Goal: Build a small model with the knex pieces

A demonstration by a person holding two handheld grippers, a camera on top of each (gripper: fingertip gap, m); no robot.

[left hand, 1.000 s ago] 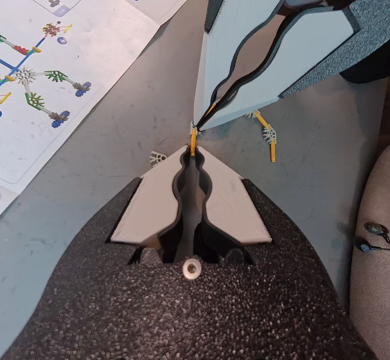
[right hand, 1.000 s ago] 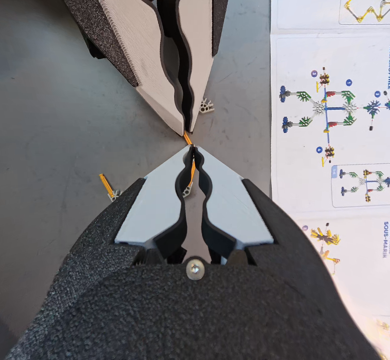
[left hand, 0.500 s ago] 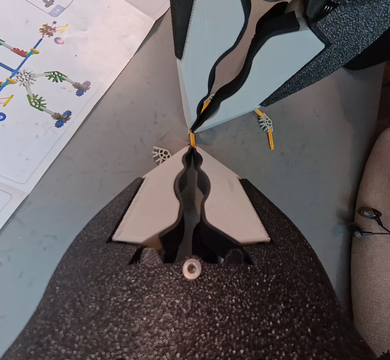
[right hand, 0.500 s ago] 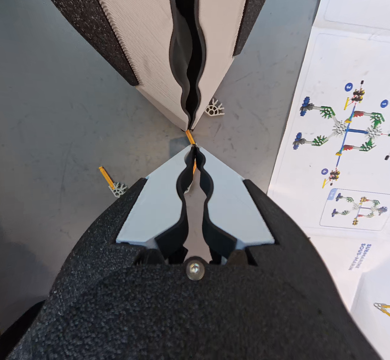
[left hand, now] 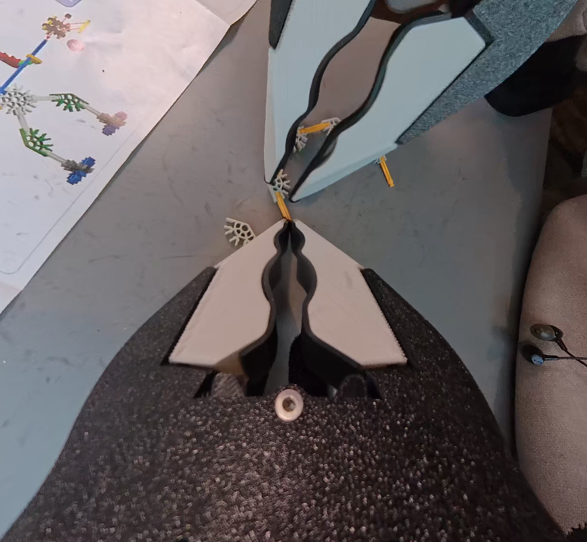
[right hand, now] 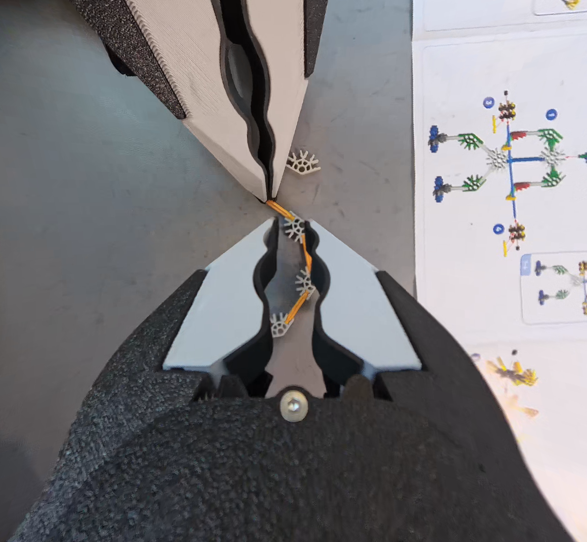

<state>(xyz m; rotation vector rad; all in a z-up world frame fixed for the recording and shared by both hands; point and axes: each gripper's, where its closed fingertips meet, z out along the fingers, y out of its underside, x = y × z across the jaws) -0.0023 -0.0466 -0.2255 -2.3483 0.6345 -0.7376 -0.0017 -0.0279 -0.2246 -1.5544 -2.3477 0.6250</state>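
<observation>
Right wrist view | left gripper (right hand: pixel 269 199) pinches thin yellow rod (right hand: pixel 277 206) | right gripper (right hand: pixel 291 220) parted (ribbed fingers)

Even, soft overhead light; shadows fall faint under each tool. The instruction sheet (right hand: pixel 508 177) glares pale pink beside the right tool. Wide-angle bending curves the edges, and slight blur softens nearby surfaces.

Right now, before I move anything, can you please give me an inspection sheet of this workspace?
Surface: grey table, scuffed.
Work pieces: chain of yellow rods and grey connectors, running between both tools.
Clutter: loose connector beside the left tool; yellow rod partly hidden behind the right tool; instruction sheet.
Tools: left tool shut on the chain's end rod; right tool jaws parted around the chain.
Cables: earphones with thin black wires.
Surroundings: beige cushion under the earphones.
</observation>
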